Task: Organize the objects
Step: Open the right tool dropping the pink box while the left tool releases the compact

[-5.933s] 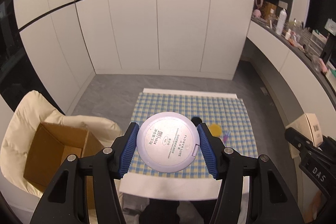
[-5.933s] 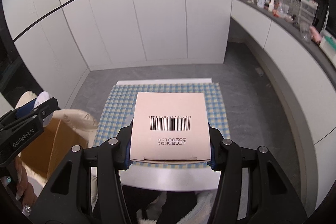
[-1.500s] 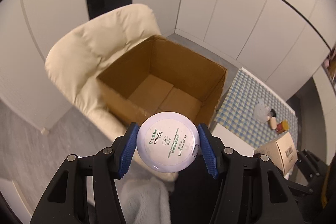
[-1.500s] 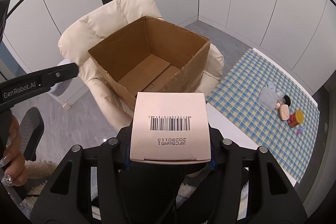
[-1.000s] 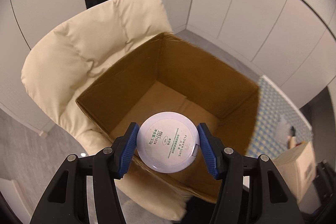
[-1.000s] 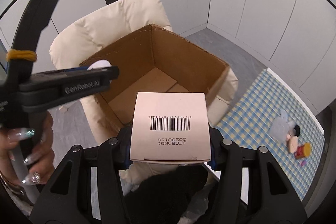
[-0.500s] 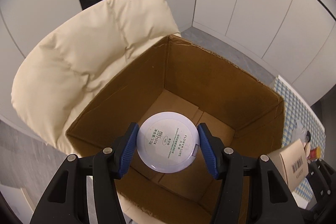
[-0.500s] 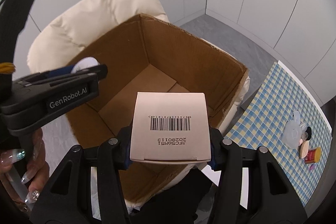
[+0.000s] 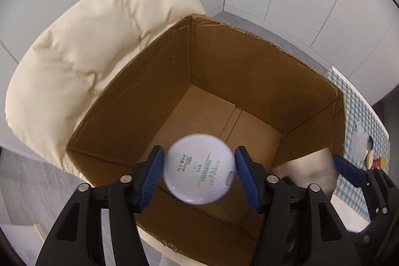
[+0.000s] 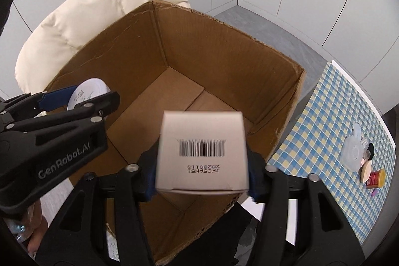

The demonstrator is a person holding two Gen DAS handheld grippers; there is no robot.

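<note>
On the cream padded chair (image 9: 82,51) we find an open cardboard box (image 9: 224,71), its bare floor flaps visible. To its right lies a blue-and-yellow checked cloth (image 10: 324,121) carrying a few small items, among them a clear plastic piece (image 10: 352,150) and a small red jar (image 10: 375,178). Above the box opening we note our right gripper (image 10: 202,171) with its jaws spread, the blurred pink barcoded carton (image 10: 202,153) between them. Our left gripper (image 9: 199,173) is likewise parted; the round white compact (image 9: 199,168), blurred, sits between its blue pads (image 9: 153,175) over the box interior.
</note>
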